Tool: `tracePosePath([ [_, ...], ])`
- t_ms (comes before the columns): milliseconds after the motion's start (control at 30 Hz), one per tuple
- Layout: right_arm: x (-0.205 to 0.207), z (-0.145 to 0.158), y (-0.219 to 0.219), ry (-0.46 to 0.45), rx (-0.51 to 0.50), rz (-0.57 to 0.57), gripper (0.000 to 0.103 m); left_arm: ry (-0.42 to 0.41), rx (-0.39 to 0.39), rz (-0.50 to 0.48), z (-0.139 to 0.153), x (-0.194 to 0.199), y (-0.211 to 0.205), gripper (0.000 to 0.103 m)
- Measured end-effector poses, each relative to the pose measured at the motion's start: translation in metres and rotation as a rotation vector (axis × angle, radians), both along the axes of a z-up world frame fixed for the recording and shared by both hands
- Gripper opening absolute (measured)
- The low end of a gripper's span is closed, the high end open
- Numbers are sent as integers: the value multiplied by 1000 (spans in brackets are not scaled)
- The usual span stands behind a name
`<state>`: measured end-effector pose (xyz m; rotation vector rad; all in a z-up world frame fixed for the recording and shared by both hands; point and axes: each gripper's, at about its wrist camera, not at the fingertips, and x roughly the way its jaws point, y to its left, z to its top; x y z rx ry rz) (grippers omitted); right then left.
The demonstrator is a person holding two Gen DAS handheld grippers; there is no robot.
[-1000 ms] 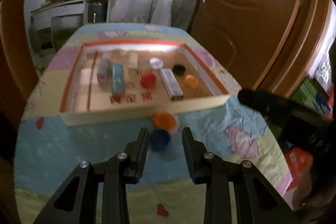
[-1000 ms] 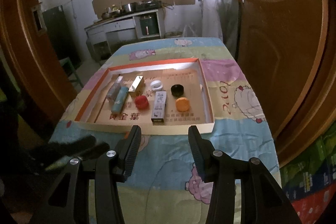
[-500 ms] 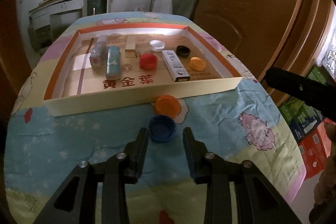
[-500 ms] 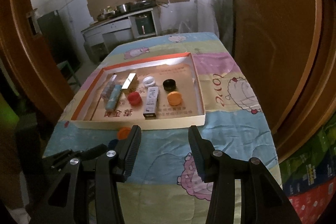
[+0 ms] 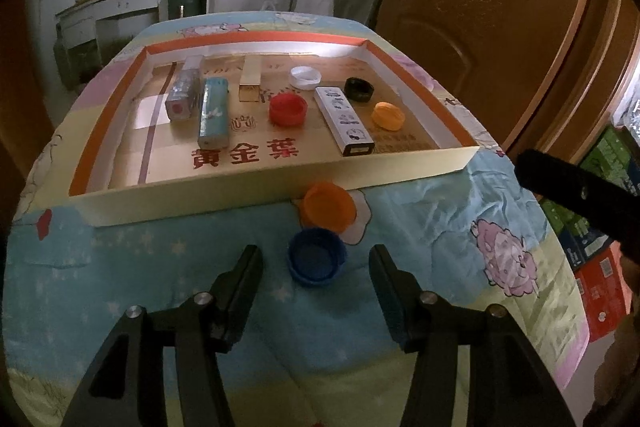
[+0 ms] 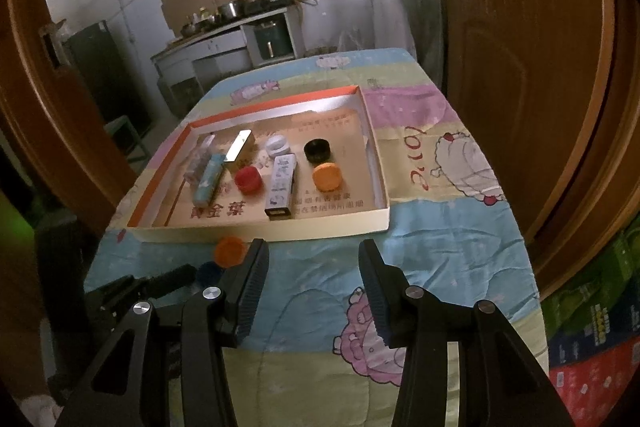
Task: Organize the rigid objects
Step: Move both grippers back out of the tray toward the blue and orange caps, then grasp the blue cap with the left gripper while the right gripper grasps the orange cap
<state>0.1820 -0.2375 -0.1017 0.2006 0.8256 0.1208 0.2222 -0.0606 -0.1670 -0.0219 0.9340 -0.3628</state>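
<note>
A shallow cardboard tray (image 5: 280, 187) lies on the cloth-covered table and holds several small boxes and bottle caps. A blue cap (image 5: 317, 257) and an orange cap (image 5: 329, 207) lie on the cloth just in front of the tray. My left gripper (image 5: 316, 259) is open, its fingertips on either side of the blue cap, not touching it. My right gripper (image 6: 312, 259) is open and empty above the cloth near the tray's front wall (image 6: 320, 227). The orange cap (image 6: 229, 250) and part of the blue cap (image 6: 208, 271) show at its left.
In the tray lie a red cap (image 5: 287, 109), a white-and-black box (image 5: 345, 125), a teal box (image 5: 214, 115), a yellow-orange cap (image 5: 387, 115), a black cap (image 5: 359, 89) and a white cap (image 5: 305, 77). A wooden door (image 6: 520, 67) stands right. The table edge (image 5: 576, 307) drops off right.
My left gripper has opened wider around the blue cap and drawn back a little. My right gripper has pulled back and risen, so the tray looks farther away.
</note>
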Motion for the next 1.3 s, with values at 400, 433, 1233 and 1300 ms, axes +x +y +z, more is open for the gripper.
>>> tracePosePath([
  [400, 14, -32, 37, 97, 42, 139, 48, -50, -24, 138, 11, -9, 46, 30],
  [433, 16, -36, 44, 109, 52, 161, 48, -54, -28, 152, 14, -9, 53, 30],
  [1233, 50, -59, 109, 66, -167, 196, 30, -82, -78, 234, 26, -8, 105, 31],
  [1300, 45, -53, 105, 58, -151, 190, 30, -89, -82, 231, 29, -9, 104, 31],
])
